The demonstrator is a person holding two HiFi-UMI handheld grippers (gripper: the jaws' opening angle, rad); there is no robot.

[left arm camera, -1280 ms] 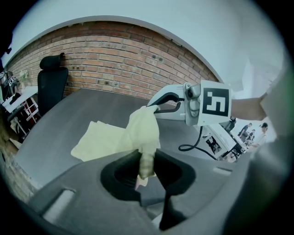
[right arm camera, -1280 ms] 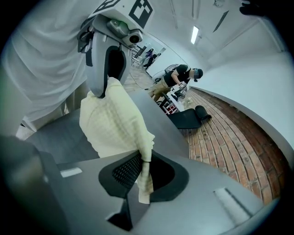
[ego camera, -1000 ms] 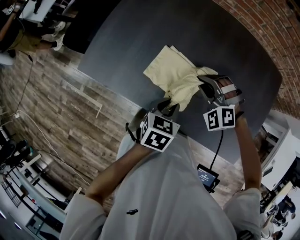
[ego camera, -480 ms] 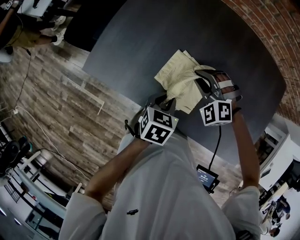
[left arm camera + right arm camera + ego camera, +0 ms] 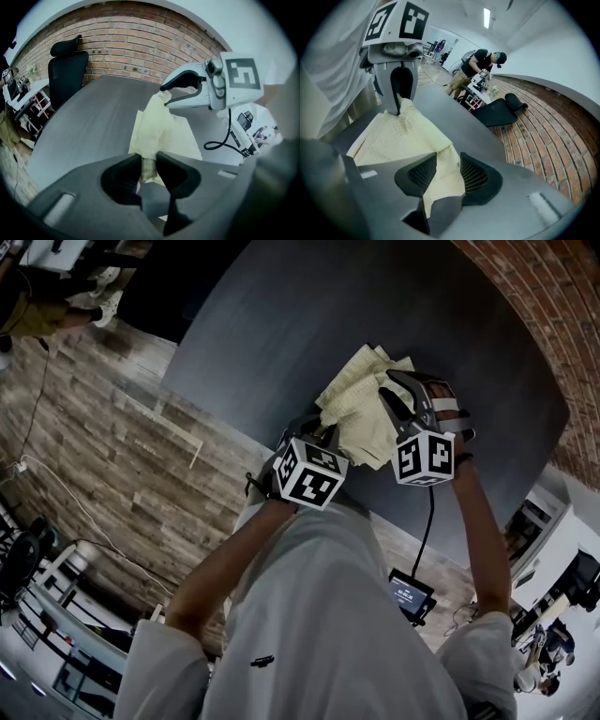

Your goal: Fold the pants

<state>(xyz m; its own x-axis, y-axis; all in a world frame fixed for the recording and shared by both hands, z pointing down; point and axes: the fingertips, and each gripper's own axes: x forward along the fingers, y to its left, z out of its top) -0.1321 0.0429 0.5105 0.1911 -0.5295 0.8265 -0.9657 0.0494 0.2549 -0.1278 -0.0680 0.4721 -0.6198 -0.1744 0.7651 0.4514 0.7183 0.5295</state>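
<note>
lying bunched on the table [image 5: 281, 324], pale pants [image 5: 361, 407].

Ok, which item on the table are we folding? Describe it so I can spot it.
Find the big dark grey table beside the brick wall. Near its edge closest to the person sits a partly folded pair of pale yellow pants. It is the only light, soft thing on that dark surface.
</note>
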